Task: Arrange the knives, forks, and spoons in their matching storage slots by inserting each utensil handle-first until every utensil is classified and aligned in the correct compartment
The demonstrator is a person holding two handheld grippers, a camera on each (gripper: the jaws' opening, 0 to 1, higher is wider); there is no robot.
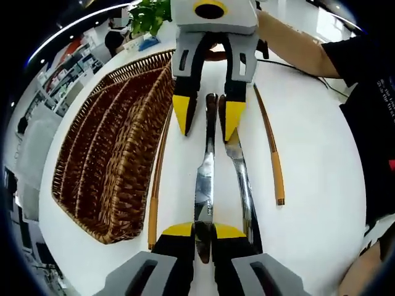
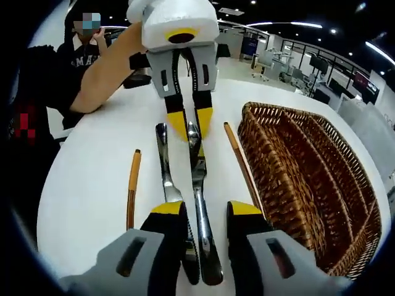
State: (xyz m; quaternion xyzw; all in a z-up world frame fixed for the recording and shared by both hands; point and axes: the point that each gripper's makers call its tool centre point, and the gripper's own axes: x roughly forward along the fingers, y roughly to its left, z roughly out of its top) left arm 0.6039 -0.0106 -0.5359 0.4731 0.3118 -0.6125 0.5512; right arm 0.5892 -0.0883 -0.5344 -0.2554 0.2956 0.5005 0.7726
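— What might slip here?

— The left gripper pinches one end of the knife on the white table; the right gripper, jaws parted, faces it across the far end. A fork lies touching: closing could catch both.

— And the wicker tray?

— Just beside them, unused so far.

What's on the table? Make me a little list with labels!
Table: white, round
Basket: brown wicker, long slots
Knife: lying in the middle
Silver utensil: right beside the knife
Sticks: two, brown and orange, one each side
Left gripper: fingers shut on the knife
Right gripper: fingers open around the knife's other end
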